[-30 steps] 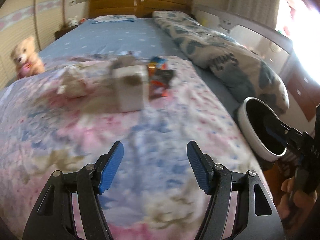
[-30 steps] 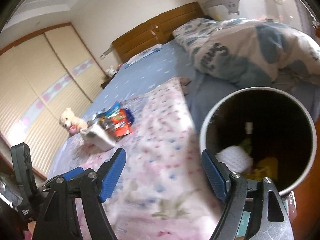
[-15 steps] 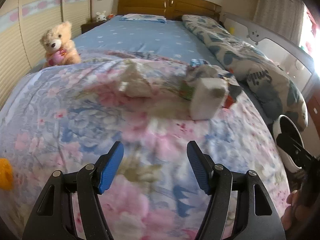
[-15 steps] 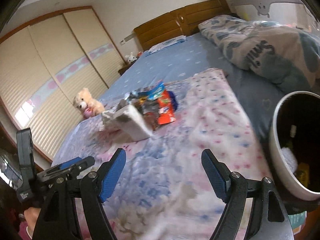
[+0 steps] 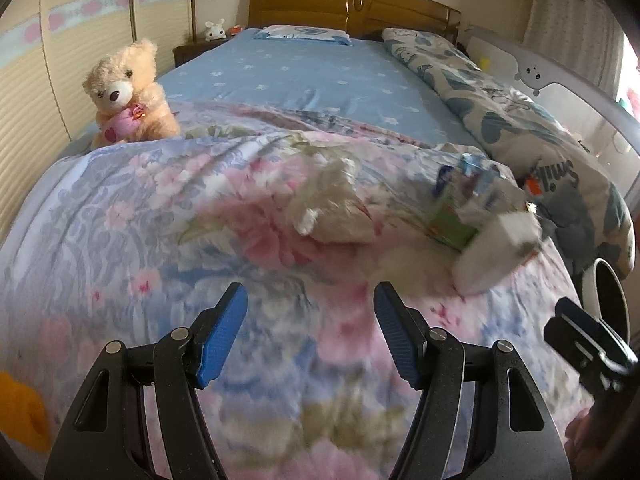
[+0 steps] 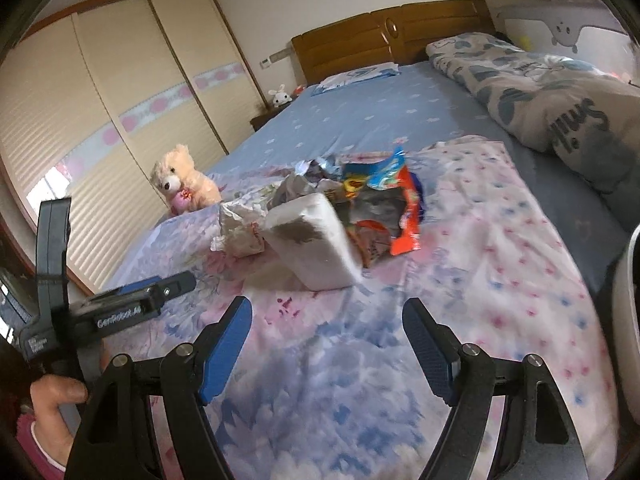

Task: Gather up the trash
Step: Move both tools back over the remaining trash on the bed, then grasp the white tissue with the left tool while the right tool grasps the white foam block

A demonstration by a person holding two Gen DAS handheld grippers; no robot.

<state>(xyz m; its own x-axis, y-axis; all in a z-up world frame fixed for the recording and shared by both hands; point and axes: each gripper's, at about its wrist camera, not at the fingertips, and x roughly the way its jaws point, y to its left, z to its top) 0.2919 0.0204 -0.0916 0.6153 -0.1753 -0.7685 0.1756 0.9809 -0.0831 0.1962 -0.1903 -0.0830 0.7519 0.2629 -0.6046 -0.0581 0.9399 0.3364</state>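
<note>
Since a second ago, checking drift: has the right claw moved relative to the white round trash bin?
Yes. The right claw swung left, away from the white round trash bin, now at the view's right edge.

You had two grippers in view, left gripper (image 5: 310, 336) and right gripper (image 6: 326, 350), both with jaws apart and empty. You had one white block (image 6: 314, 238), one crumpled paper wad (image 6: 240, 228) left of it and one heap of coloured wrappers (image 6: 380, 204) right of it; their number could not be counted. One trash bin (image 5: 602, 294) stood near right. One teddy bear (image 5: 128, 94) and one small white plush (image 5: 214, 30) sat far left.
</note>
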